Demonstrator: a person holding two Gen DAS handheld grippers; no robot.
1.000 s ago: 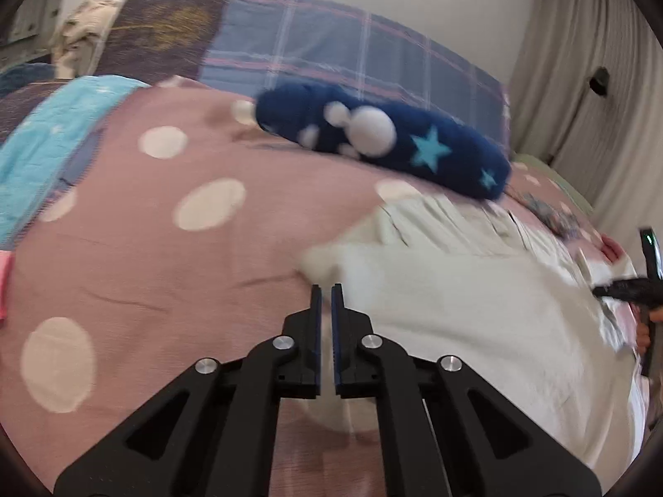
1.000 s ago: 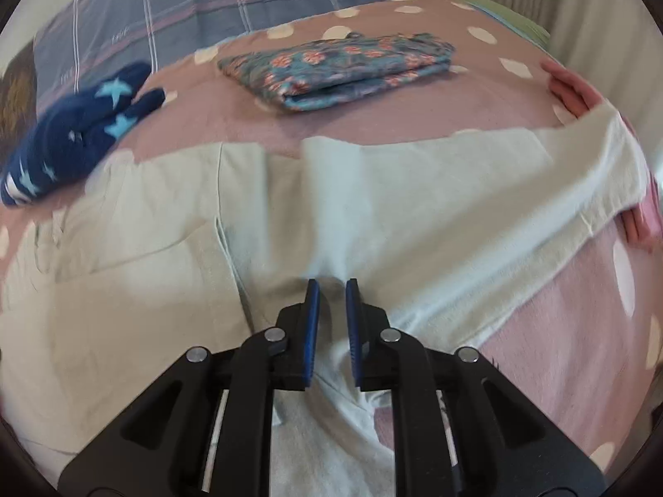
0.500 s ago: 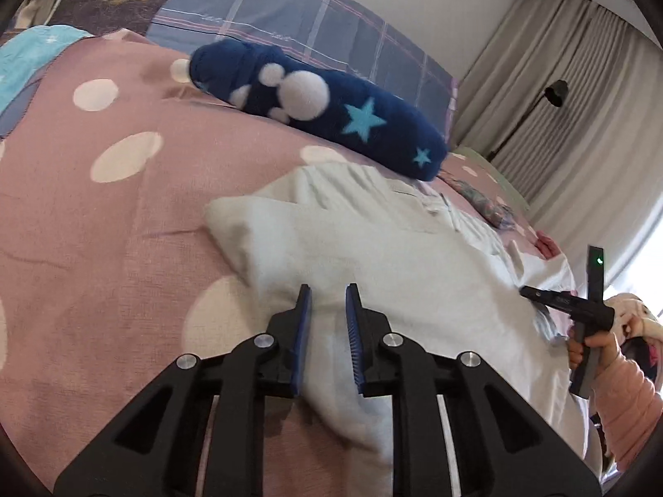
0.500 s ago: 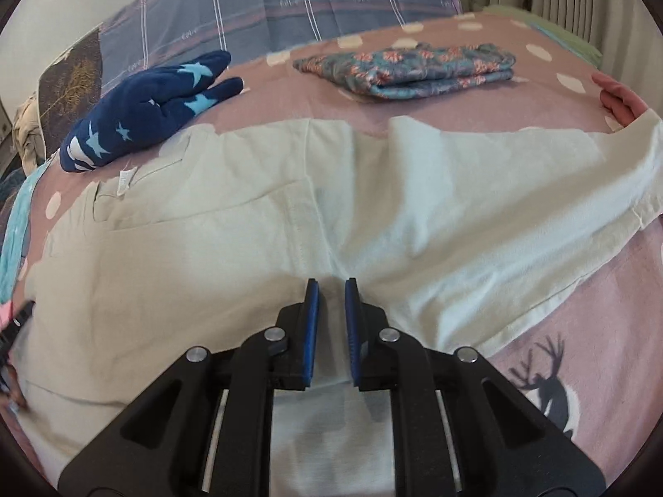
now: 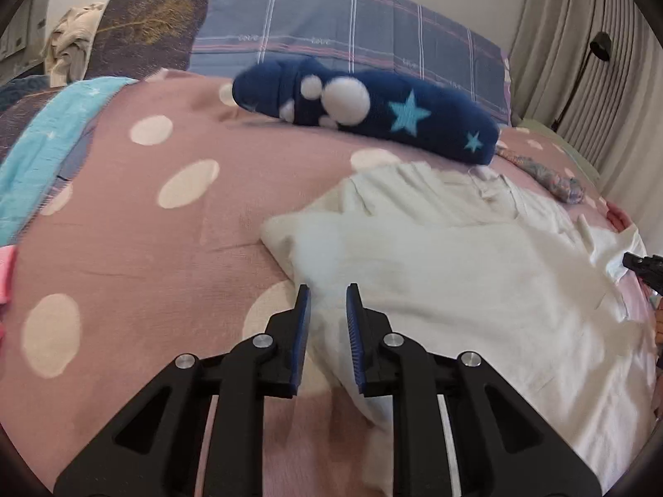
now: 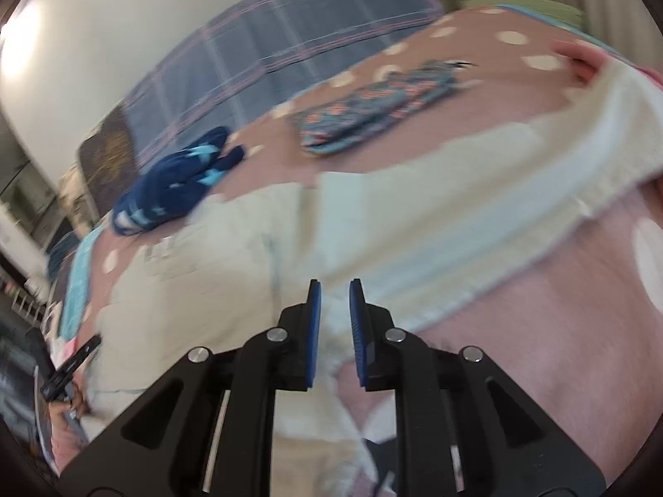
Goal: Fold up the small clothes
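Observation:
A cream-white garment (image 5: 456, 265) lies spread on a pink dotted bedspread (image 5: 136, 248); it also shows in the right wrist view (image 6: 373, 223). My left gripper (image 5: 327, 294) is open, its fingers a small gap apart over the garment's left edge, holding nothing. My right gripper (image 6: 335, 290) is also open a small gap, above the garment's near edge; cloth shows between and below the fingers but is not clamped. The right gripper's tip (image 5: 642, 267) shows at the right edge of the left wrist view.
A navy star-patterned plush item (image 5: 364, 112) lies behind the garment. A folded floral garment (image 6: 373, 107) lies further back. A turquoise cloth (image 5: 49, 153) lies at the left. A plaid pillow (image 5: 352, 41) stands at the head, curtains (image 5: 580, 62) at the right.
My left gripper went from shut to open, letting go of the white garment's edge. My right gripper opened slightly and its view swung and tilted, blurring.

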